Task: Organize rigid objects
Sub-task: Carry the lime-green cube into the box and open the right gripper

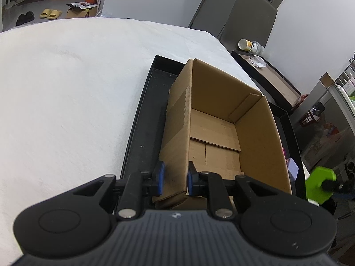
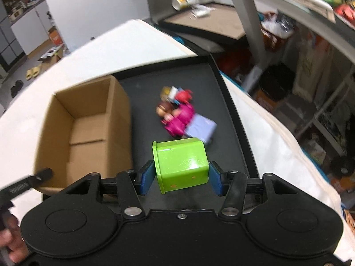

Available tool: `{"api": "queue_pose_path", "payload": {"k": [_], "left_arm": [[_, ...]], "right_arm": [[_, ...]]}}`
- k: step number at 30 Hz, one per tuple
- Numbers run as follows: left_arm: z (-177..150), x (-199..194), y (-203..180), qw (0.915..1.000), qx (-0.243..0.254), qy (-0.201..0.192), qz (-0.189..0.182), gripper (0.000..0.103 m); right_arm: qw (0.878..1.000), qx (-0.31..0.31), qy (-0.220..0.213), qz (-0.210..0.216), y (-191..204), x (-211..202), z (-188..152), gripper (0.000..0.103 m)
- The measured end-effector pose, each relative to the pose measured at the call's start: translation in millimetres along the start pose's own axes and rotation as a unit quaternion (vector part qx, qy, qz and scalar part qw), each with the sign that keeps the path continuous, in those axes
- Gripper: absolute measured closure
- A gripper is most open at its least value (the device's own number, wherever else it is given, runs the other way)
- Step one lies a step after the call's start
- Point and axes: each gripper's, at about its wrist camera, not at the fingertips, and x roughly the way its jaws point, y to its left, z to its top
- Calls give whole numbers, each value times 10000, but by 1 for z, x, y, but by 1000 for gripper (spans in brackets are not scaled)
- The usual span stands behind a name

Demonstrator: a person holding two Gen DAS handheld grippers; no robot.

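An open, empty cardboard box (image 1: pixel 221 119) stands in a black tray (image 1: pixel 142 122) on a white table. My left gripper (image 1: pixel 176 178) is shut on the box's near left wall. My right gripper (image 2: pixel 182 177) is shut on a green block (image 2: pixel 180 164) and holds it above the tray (image 2: pixel 235 115), to the right of the box (image 2: pixel 88 128). The green block also shows at the right edge of the left wrist view (image 1: pixel 319 182). A lilac block (image 2: pixel 200 128) and a pile of pink and red toy figures (image 2: pixel 177 110) lie in the tray beyond it.
The white table (image 1: pixel 66 88) spreads to the left of the tray. A low dark side table (image 2: pixel 210 22) with a tipped can (image 2: pixel 184 1) stands beyond the table's far edge. Cluttered shelves (image 2: pixel 310 66) stand to the right.
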Motion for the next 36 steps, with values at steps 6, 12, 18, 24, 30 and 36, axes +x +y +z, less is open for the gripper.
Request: {"api": "queue_pose_path", "payload": {"k": [6,12,18,24,30,36], "left_arm": [[-2,3,5,9999,45,-82,-95,84],[-2,2,5,9999,17,-26,-162,83],[1,3,9,9998,-112,-15,-153,83],[-2,2,7,9999,-62,-43,-122,83],[-3,3,4,9999,21,-106,-102,83],[-4,3,7,9998,-24,-113,-134,83]], "right_arm": [[9995,26,-42,315,21,-16,11,52],[9991,-272,-136,311,47,-17,17,52],[9978,-454,-173,442,75,-13,27,52],[9956,-625,-70,694,103,4,39,52],[9947,-747,75,706,127,19,49,52],[9937,-815,69,770,142,25,55,52]]}}
